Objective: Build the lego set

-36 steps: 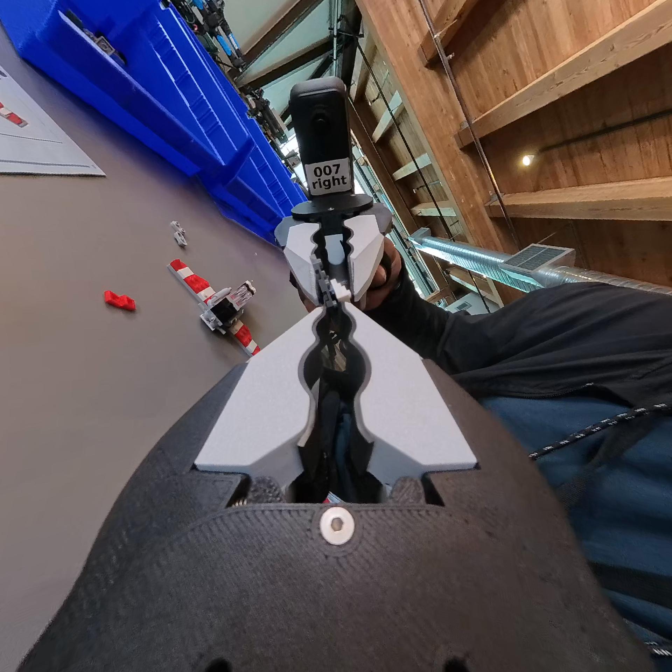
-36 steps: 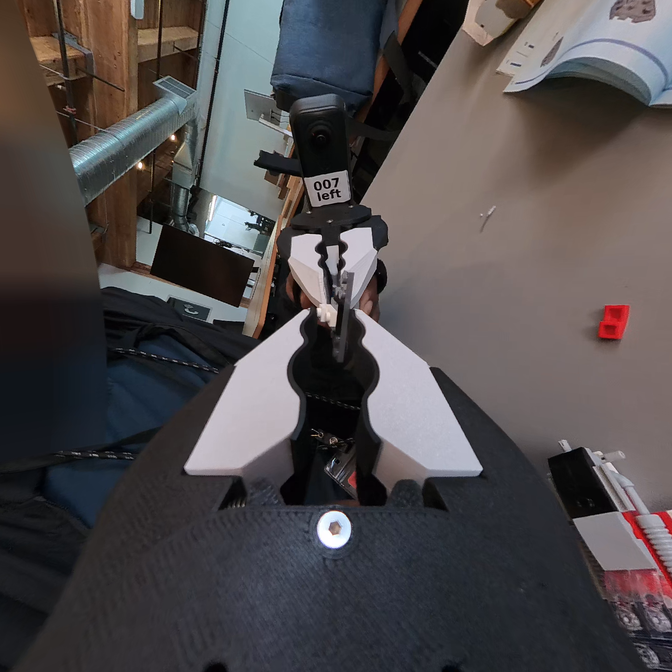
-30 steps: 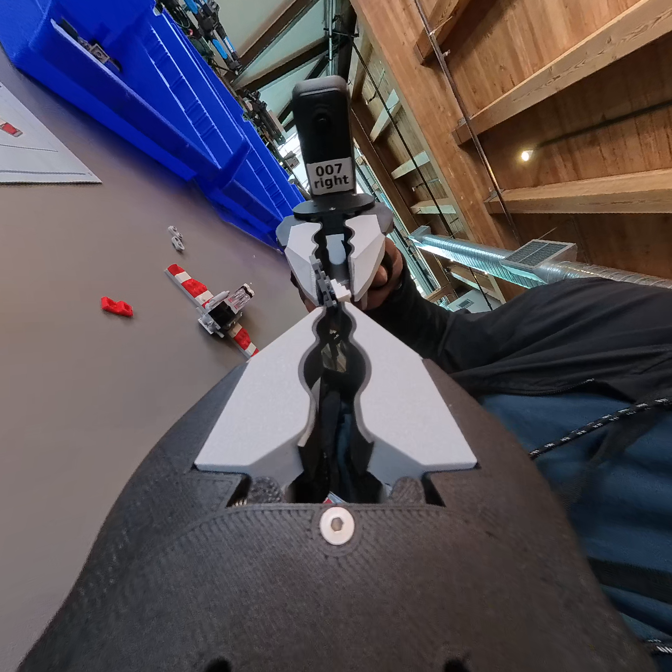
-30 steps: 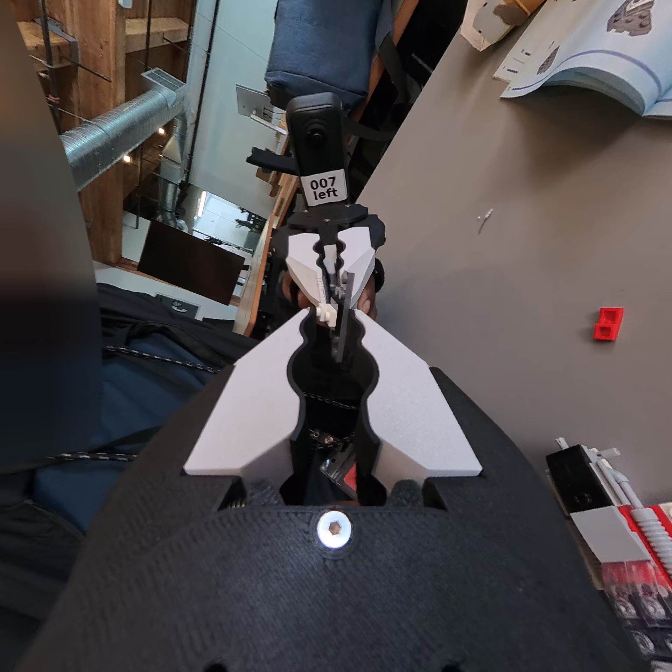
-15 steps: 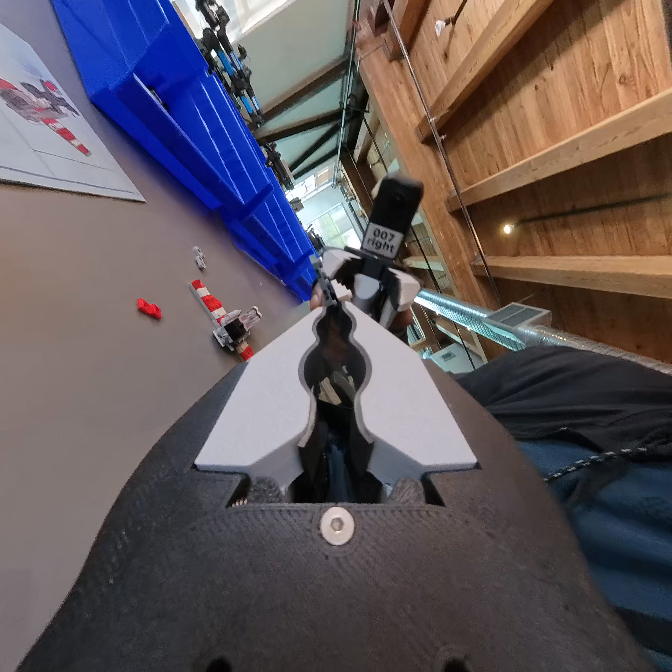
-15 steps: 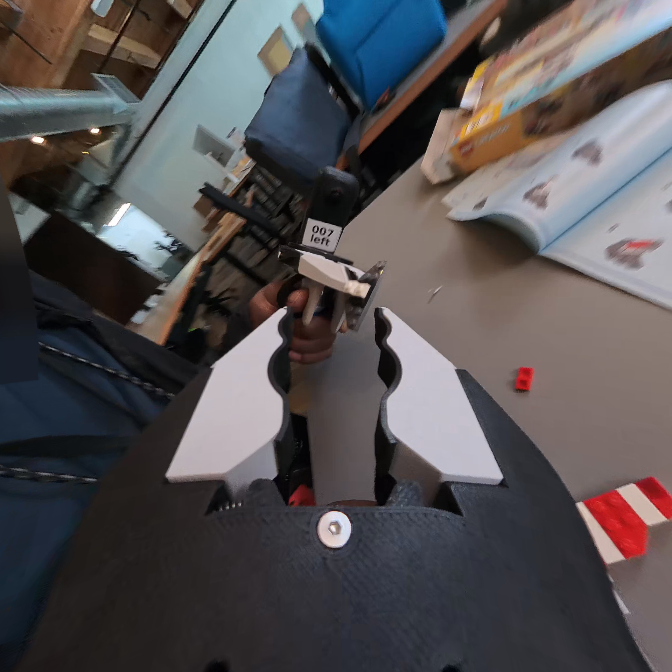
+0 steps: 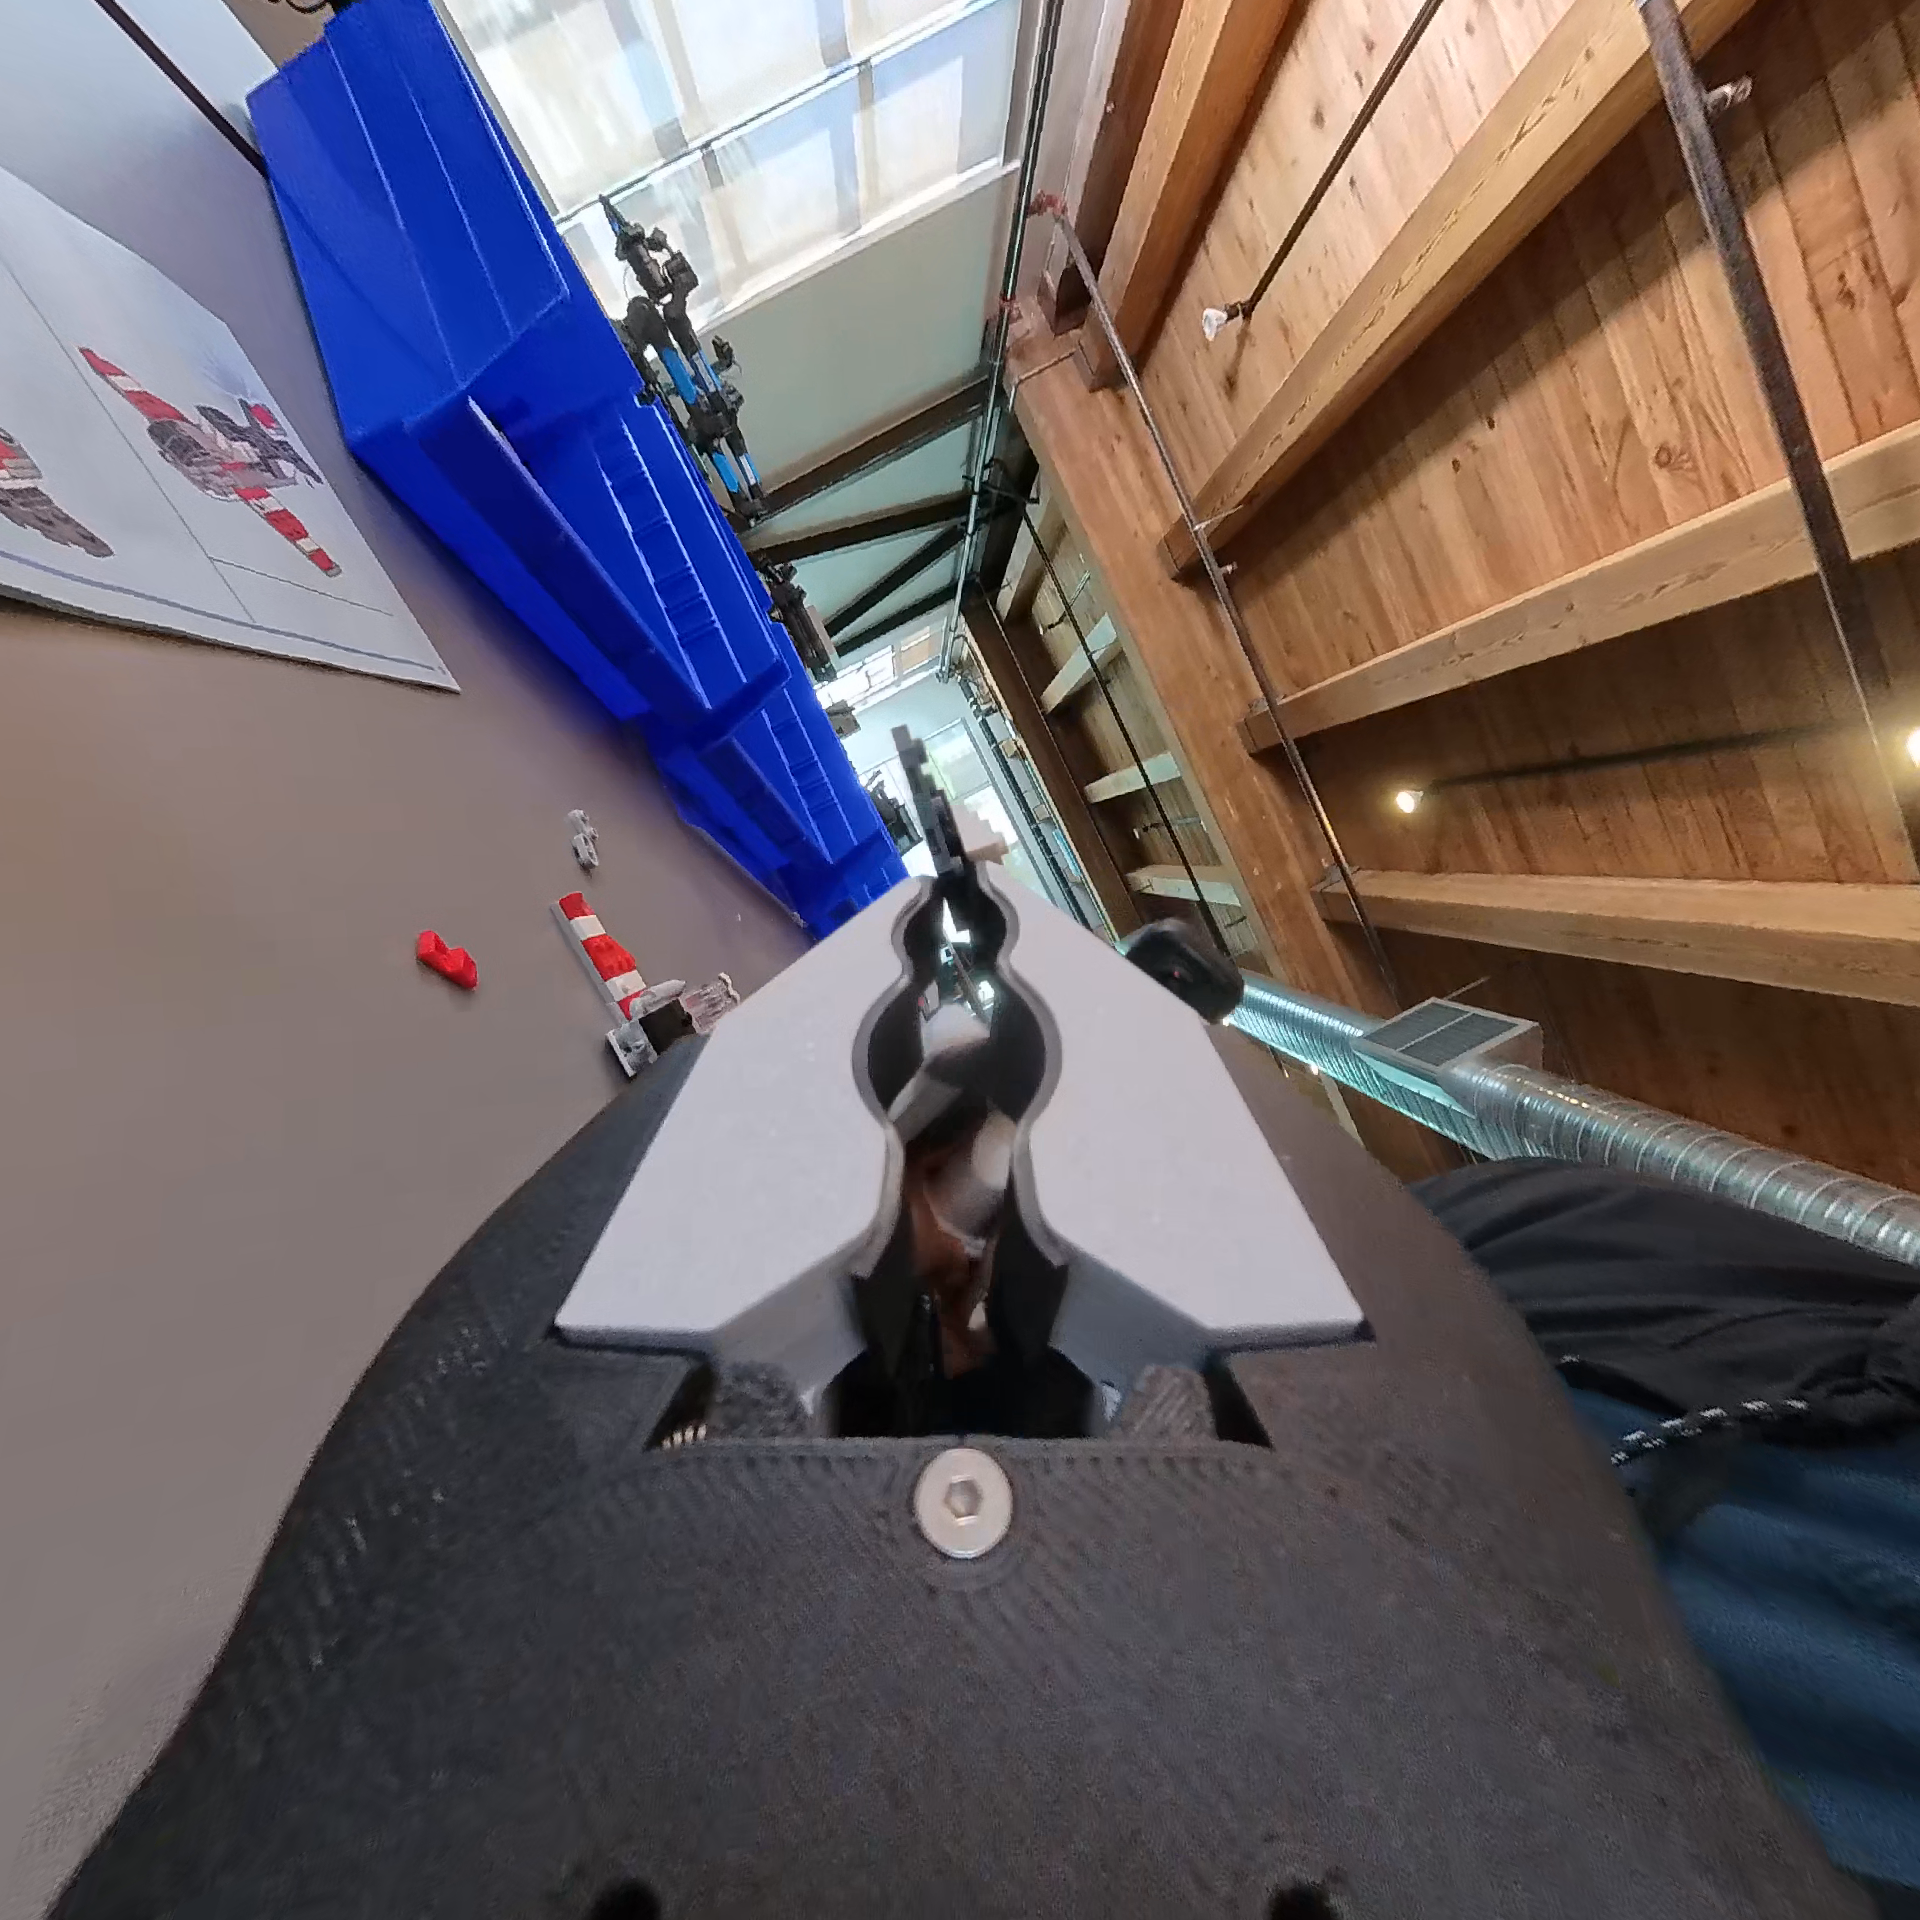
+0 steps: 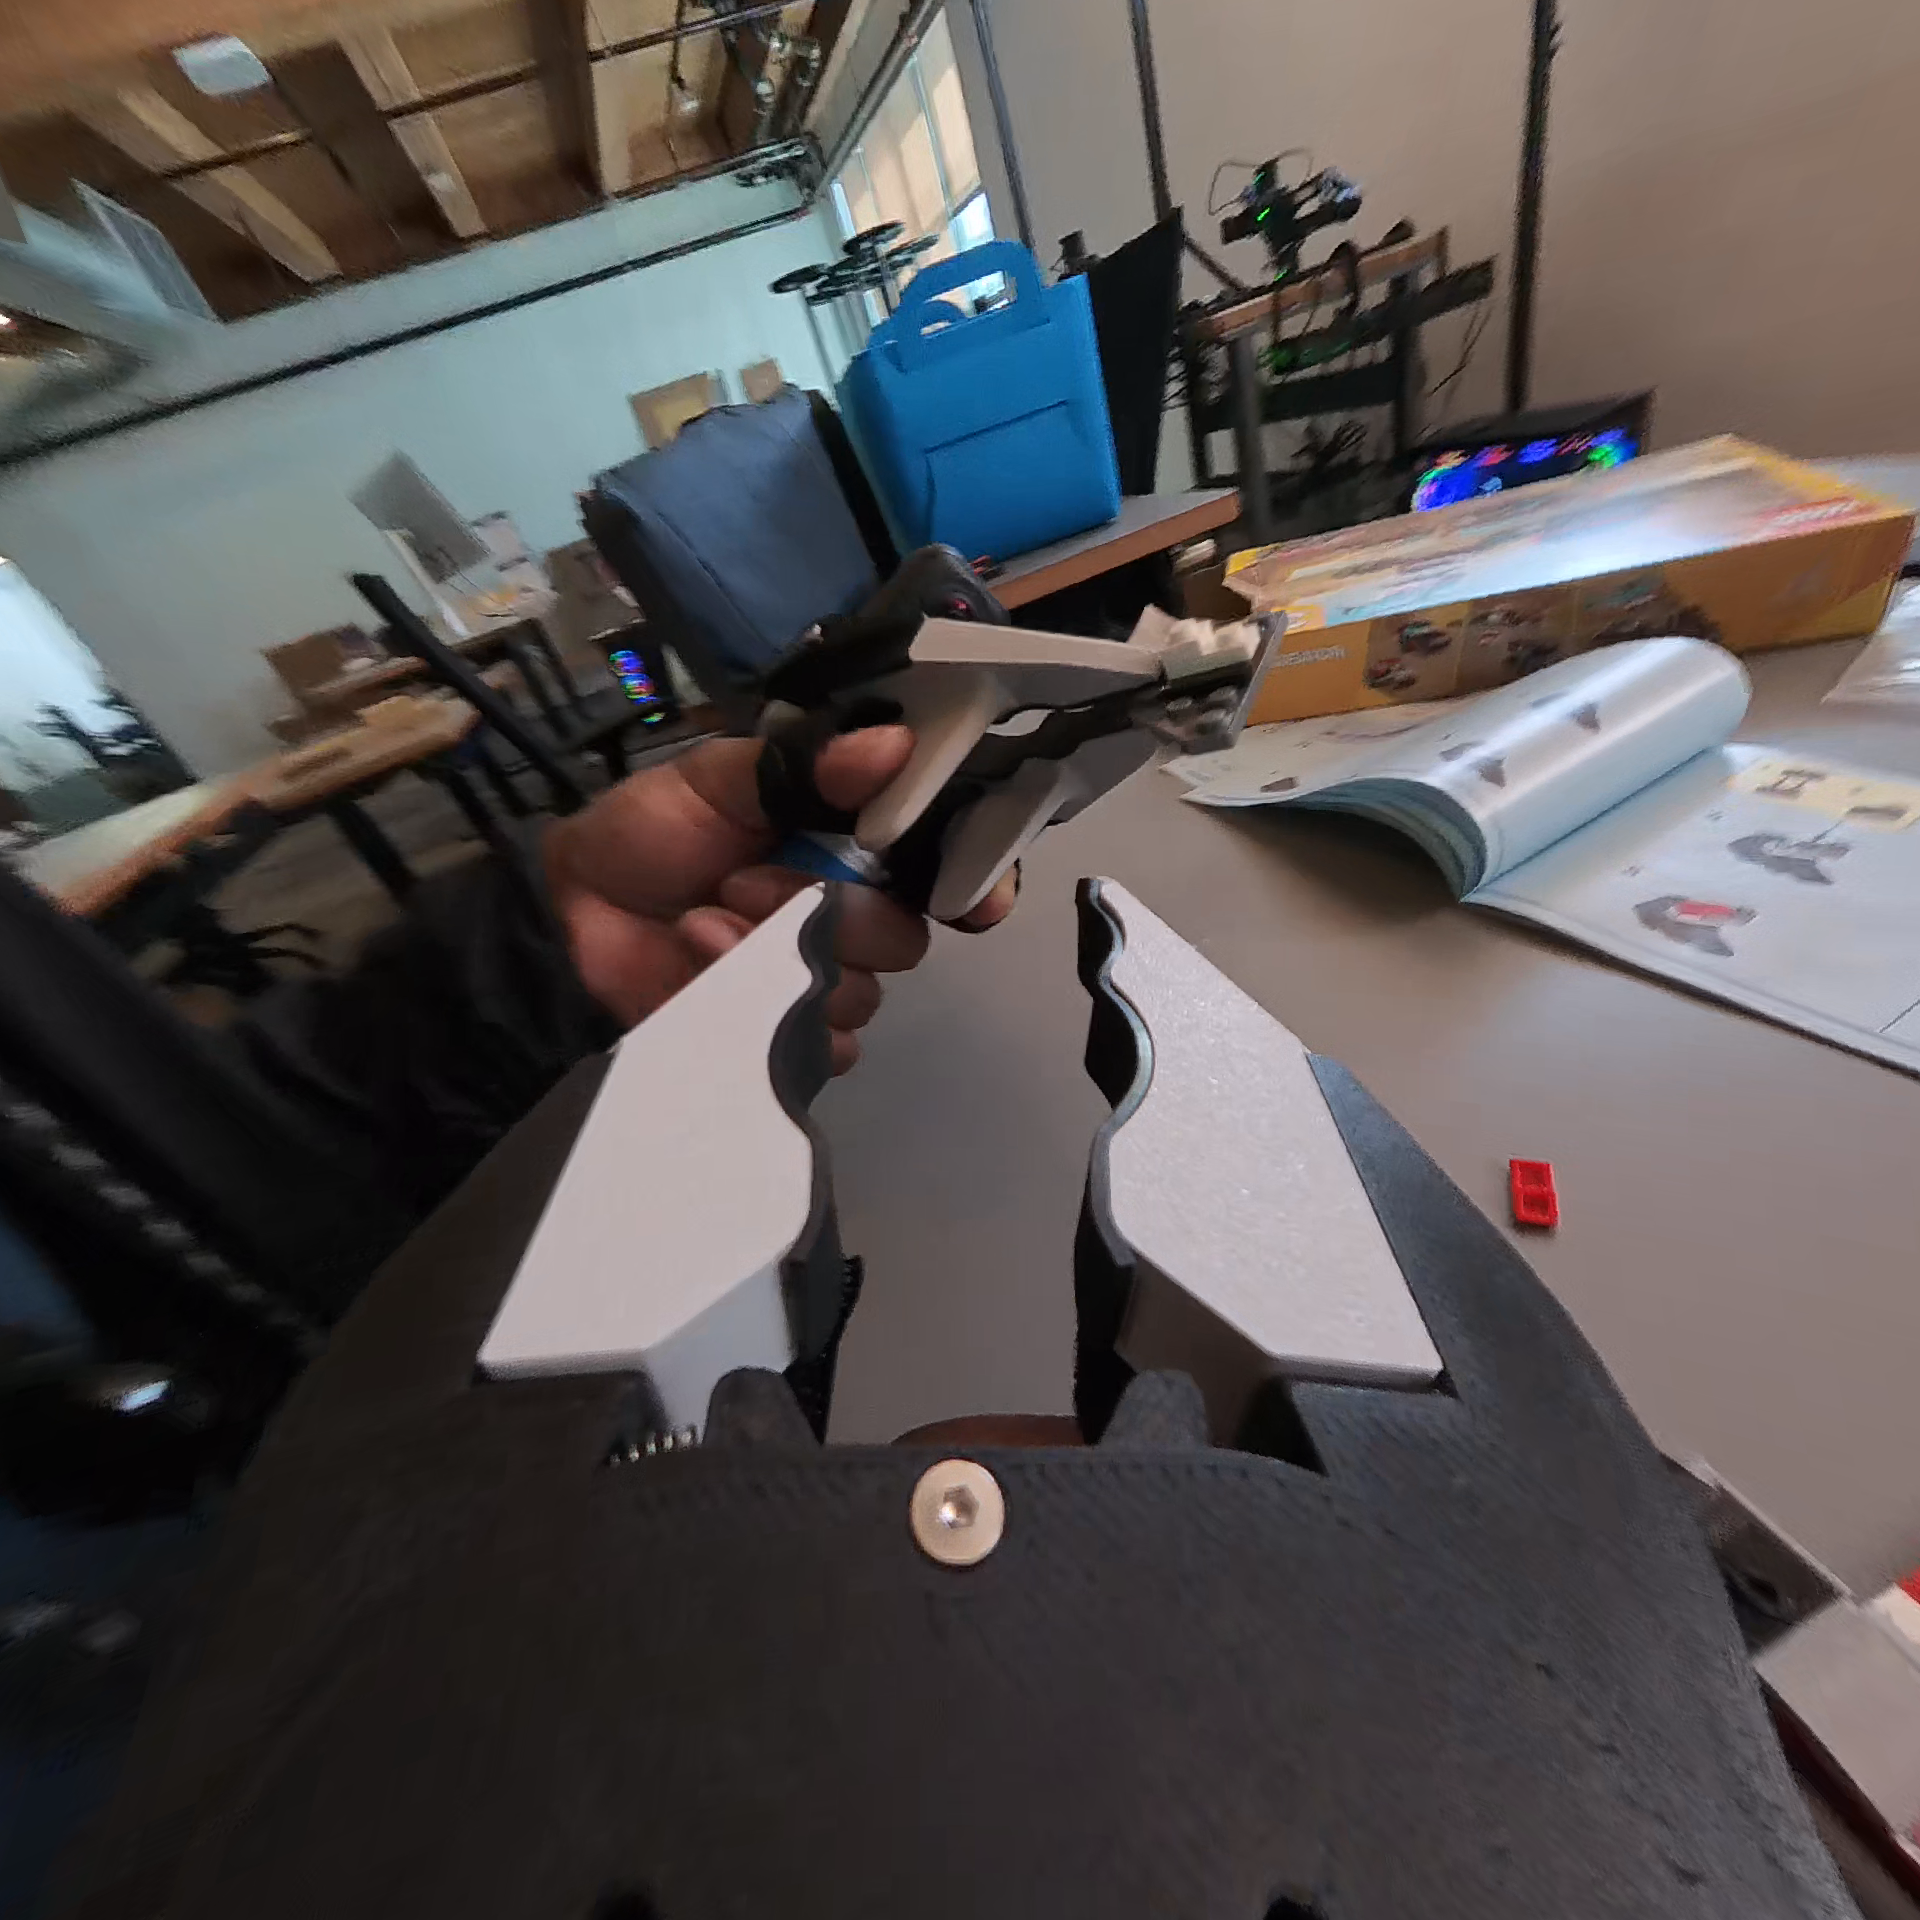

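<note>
**Left gripper clamps the grey piece, right gripper stands wide**

Our left gripper [image 7: 951, 883] is clamped on a small grey lego assembly [image 7: 935, 821], which sticks out past the fingertips with its long axis running straight ahead along the fingers. From our right wrist view we see that same left gripper [image 8: 1195, 681] held up off the table in a hand [image 8: 717, 873] whose fingers curl round the handle, the tool lying roughly level and pointing to the right. The grey lego assembly [image 8: 1210, 675] sits crosswise at its tip, a flat plate standing nearly upright.

Our right gripper [image 8: 951, 894] has its fingers spread wide apart with nothing between them, and it aims at the hand just ahead.

Off to the right of the right gripper lies a red brick [image 8: 1532, 1193] on the grey table [image 8: 1558, 1091]. Farther on is an open instruction booklet [image 8: 1621, 790], and beyond it a yellow box [image 8: 1579, 577].
</note>
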Motion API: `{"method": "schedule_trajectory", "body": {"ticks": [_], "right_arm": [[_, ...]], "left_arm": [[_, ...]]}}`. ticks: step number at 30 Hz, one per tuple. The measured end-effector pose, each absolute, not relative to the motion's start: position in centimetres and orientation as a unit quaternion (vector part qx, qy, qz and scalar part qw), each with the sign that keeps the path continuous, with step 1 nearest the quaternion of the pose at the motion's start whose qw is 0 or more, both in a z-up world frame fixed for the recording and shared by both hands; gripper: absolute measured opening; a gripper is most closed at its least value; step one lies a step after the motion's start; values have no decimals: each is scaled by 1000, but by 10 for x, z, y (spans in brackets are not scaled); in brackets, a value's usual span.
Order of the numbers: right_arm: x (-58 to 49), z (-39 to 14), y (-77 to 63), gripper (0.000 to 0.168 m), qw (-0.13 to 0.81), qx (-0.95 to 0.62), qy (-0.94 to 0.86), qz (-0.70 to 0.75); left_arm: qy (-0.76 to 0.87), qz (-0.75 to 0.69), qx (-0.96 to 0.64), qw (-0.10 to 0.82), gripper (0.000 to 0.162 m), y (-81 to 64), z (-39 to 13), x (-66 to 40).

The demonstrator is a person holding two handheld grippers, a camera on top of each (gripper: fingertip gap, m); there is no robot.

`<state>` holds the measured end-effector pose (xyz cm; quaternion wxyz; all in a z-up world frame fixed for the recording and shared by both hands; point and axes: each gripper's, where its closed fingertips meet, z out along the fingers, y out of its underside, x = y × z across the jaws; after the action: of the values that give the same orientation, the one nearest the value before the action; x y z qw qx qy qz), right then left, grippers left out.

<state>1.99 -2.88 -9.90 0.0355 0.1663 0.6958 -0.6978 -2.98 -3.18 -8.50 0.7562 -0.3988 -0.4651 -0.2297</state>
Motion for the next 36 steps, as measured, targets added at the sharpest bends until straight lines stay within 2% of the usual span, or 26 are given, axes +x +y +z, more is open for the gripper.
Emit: {"method": "schedule_trajectory", "body": {"ticks": [6, 11, 22, 36], "right_arm": [[14, -91, -40, 46, 25, 180, 667, -723], [-8, -81, -25, 48, 53, 260, 597, -757], [-44, 8, 1, 78, 119, 299, 353, -878], [-46, 30, -17, 97, 190, 280, 358, -870]], "left_arm": [[-479, -222, -364, 768, 3, -40, -83, -36], [-470, -230, -310, 794, 4, -45, -75, -41], [-399, -247, -174, 866, 3, -43, -38, -45], [-340, -250, -199, 884, 3, -25, -10, -31]]}}
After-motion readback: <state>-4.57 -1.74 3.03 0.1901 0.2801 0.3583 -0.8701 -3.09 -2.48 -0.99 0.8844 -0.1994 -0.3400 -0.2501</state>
